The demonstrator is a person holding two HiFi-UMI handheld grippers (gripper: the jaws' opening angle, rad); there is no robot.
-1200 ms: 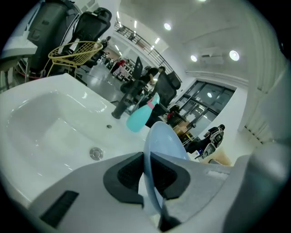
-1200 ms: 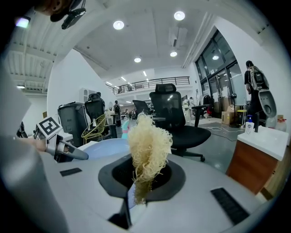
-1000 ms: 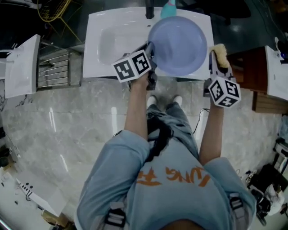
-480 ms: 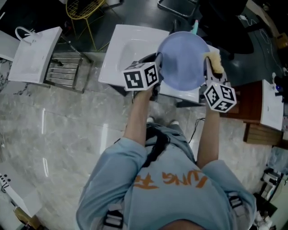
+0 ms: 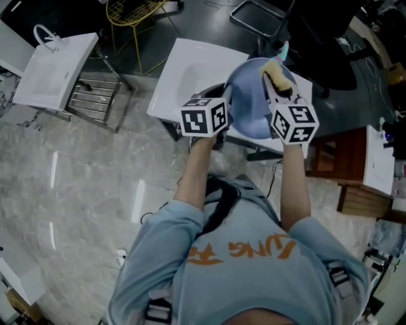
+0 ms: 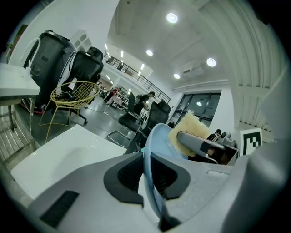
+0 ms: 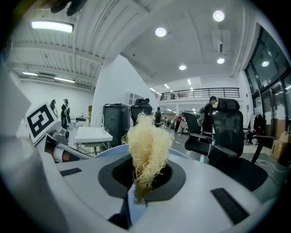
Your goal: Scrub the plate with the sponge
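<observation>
Left gripper fingers clamp the plate; right gripper fingers pinch the sponge; shirt lettering illegible.

1 blue plate. 1 yellow sponge. 2 grippers: left gripper + right gripper. White basins, 2 def.: ctr basin, left basin. 1 yellow wire chair. 1 metal rack. 1 person.

The plate is pale blue, the sponge straw-yellow, the sink white.
</observation>
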